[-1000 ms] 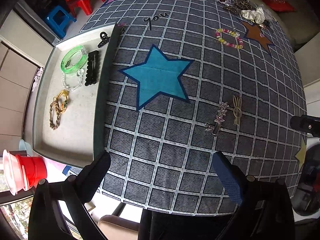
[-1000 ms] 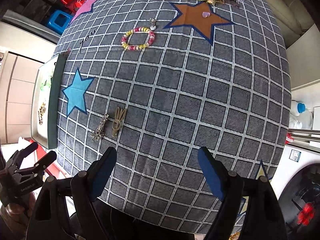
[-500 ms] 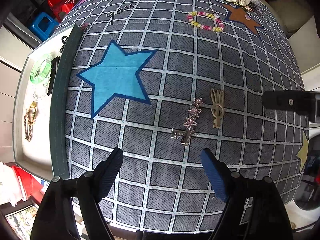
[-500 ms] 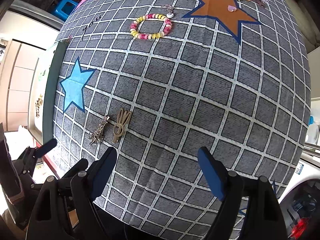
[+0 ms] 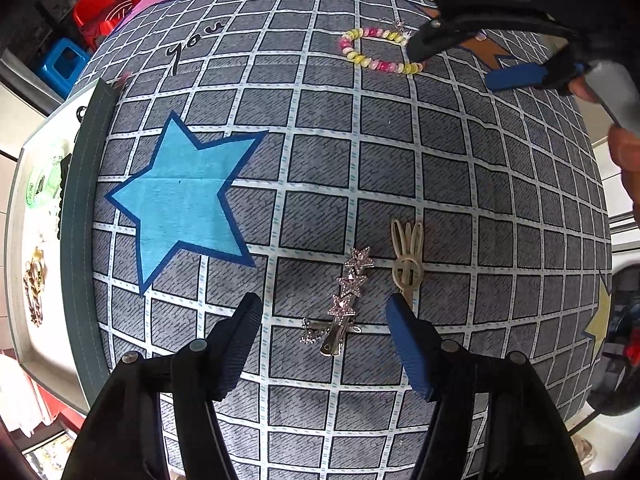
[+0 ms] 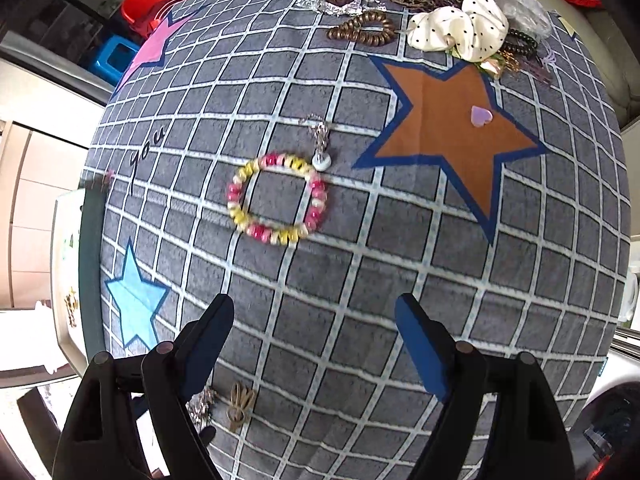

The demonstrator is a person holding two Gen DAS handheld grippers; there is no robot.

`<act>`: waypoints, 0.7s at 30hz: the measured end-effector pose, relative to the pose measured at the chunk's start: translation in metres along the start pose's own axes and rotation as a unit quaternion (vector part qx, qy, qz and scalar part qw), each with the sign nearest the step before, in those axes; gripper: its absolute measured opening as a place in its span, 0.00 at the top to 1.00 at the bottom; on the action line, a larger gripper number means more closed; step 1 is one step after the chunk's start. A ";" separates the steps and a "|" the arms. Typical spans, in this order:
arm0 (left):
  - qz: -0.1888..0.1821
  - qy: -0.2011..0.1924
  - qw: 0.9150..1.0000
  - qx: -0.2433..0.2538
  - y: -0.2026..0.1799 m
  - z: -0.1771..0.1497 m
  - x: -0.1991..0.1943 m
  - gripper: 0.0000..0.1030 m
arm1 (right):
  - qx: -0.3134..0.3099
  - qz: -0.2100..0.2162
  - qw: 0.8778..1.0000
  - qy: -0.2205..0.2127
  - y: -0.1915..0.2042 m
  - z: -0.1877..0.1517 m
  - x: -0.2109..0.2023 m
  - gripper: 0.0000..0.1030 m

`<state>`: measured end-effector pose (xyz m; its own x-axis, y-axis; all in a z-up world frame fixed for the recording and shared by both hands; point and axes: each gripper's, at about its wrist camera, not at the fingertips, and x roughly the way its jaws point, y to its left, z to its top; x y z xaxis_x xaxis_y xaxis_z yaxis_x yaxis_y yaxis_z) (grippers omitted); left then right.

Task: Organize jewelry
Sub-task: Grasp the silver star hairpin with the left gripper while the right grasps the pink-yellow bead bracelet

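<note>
Covering the whole table, a grey grid-patterned cloth with coloured stars filled both wrist views, and a pale tray lay along its left edge holding a green bangle and a gold chain.

The left gripper pointed almost straight down at the cloth, its black arms rising from the bottom of its view. Its jaws had just been closing, yet they stood apart, pads clear of everything, with the lower end of a star-studded hair clip lying on the cloth between the two tips. A beige rabbit-shaped clip lay just beside it, next to the blue-padded finger.

The right gripper tilted steeply down over the middle of the cloth, jaws spread wide with only bare cloth between them. In the left wrist view it appeared at the upper right, with fingers of the person's hand wrapped around its grey handle. Ahead of its tips lay a pink-and-yellow coiled bracelet, a small silver charm touching its far rim.

Farther back, a brown star carried a tiny pink heart, and a heap at the far edge included a white polka-dot scrunchie and a brown beaded bracelet.
</note>
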<state>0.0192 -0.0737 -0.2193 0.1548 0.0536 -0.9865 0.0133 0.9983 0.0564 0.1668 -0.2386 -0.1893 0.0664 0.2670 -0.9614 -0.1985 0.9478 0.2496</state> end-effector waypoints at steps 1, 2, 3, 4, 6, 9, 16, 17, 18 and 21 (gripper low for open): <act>0.000 0.001 1.000 0.004 -0.005 0.004 0.003 0.36 | 0.000 -0.003 1.000 -0.004 0.001 0.005 0.003 0.20; 0.000 0.005 1.000 0.008 -0.007 0.006 0.005 0.40 | 0.002 -0.006 1.000 -0.006 0.002 0.010 0.006 0.23; -0.003 0.009 1.000 0.010 -0.008 0.008 0.006 0.40 | 0.006 -0.010 1.000 -0.007 0.003 0.015 0.011 0.24; -0.004 0.011 1.000 0.011 -0.010 0.013 0.008 0.40 | 0.011 -0.013 1.000 -0.006 0.003 0.019 0.015 0.27; -0.005 0.015 1.000 0.012 -0.013 0.016 0.010 0.40 | 0.018 -0.018 1.000 -0.001 0.006 0.024 0.025 0.32; -0.005 0.017 1.000 0.015 -0.014 0.018 0.015 0.48 | -0.001 -0.037 0.999 -0.014 0.014 0.029 0.027 0.35; -0.021 0.018 0.999 0.023 -0.031 0.012 0.016 0.83 | -0.049 -0.104 0.993 -0.023 0.035 0.033 0.031 0.72; -0.026 0.018 0.999 0.018 -0.029 0.012 0.014 0.84 | -0.053 -0.104 0.993 -0.022 0.037 0.032 0.031 0.89; -0.032 0.018 0.999 0.013 -0.023 0.012 0.011 0.84 | -0.055 -0.103 0.993 -0.022 0.036 0.032 0.030 0.90; -0.050 0.019 0.999 -0.007 -0.010 0.012 0.005 0.84 | -0.042 -0.084 0.995 -0.019 0.029 0.028 0.026 0.90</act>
<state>0.0317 -0.0834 -0.2233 0.1163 -0.0461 -0.9921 0.0127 0.9989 -0.0450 0.1905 -0.1993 -0.2043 0.1429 0.1145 -0.9831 -0.2632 0.9619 0.0738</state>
